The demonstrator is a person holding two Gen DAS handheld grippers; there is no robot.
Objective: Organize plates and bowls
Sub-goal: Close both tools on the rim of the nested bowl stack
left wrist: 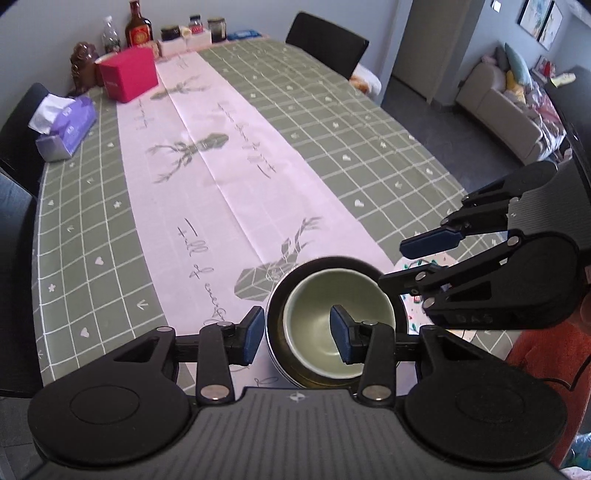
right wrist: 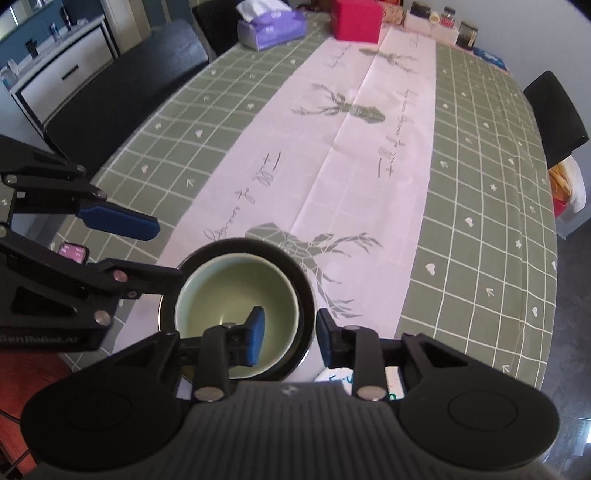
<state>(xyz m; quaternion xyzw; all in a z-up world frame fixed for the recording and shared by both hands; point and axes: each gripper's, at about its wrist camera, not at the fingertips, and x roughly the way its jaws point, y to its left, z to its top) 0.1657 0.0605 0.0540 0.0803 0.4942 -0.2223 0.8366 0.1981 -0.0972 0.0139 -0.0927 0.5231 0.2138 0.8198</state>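
A pale green bowl sits nested inside a dark metal bowl on the tablecloth near the table's front edge. My left gripper hovers open over the bowls' left side, with one pad outside the dark bowl and the other over the green bowl's hollow. My right gripper straddles the opposite side the same way, open, with its pads clear of the walls. Each view shows the other gripper from the side: the right gripper and the left gripper. A white patterned plate lies beside the bowls.
A purple tissue pack and a red box stand at the far end with bottles and jars. Black chairs line the sides. A phone lies near the left gripper.
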